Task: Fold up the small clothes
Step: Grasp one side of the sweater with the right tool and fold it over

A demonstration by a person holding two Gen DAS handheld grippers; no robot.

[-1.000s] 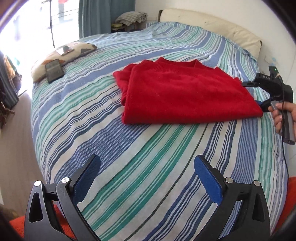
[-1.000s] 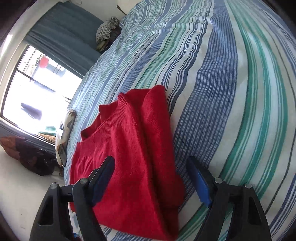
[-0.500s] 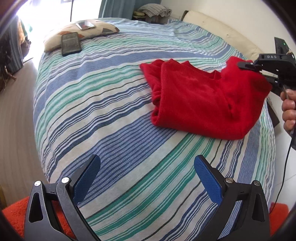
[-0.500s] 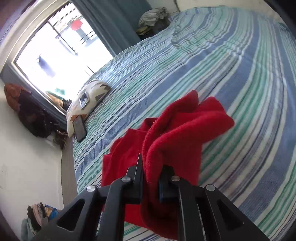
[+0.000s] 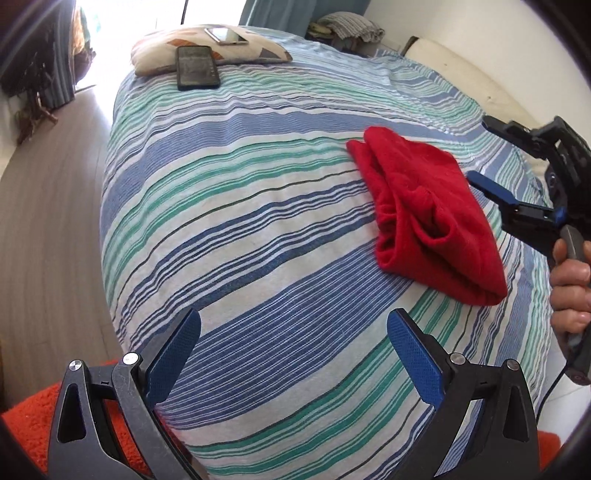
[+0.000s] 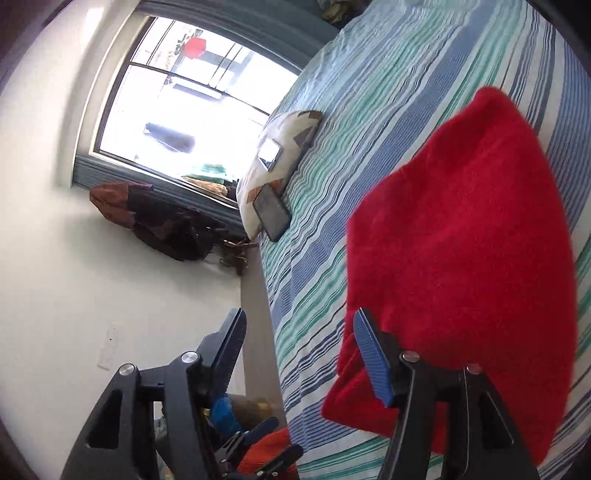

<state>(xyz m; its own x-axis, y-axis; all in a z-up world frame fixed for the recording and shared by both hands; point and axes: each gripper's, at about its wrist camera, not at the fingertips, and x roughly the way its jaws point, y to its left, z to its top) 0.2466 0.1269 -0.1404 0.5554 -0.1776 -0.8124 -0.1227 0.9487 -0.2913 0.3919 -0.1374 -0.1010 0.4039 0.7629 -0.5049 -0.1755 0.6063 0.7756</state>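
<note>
Folded over since half a second ago: the red sweater (image 5: 432,206), then pinched and lifted in your right hand-held gripper (image 5: 491,158), now lies doubled on the striped bedspread (image 5: 258,221), and that gripper has let go.

Item: red sweater. Location: right side of the bed, near the edge closest to your right hand (image 5: 569,291). Condition: a compact bundle, upper layer smooth, but the end facing the left wrist camera is bunched, with loose layers gaping and puckered.

Item: right hand-held gripper. State: fingers spread wide, nothing between them, hovering just beside the sweater's right edge; in its own view one blue pad (image 6: 371,356) sits in front of the red fabric.

Item: left hand-held gripper (image 5: 293,350). State: fingers spread wide, empty, above bare bedspread, well apart from the sweater.

Item: patterned pillow (image 5: 207,48) at the far corner, carrying a dark phone (image 5: 197,67) and a second, lighter phone (image 5: 226,35).

Risks, as judged:
- The bunched end may spring open if you leave it unpressed; the top layer looks only loosely laid.
- Pulling your right gripper back past the fabric could snag a pad on the knit and drag the fold askew.
- A further fold from this position could push the bundle off the near bed edge.
</note>
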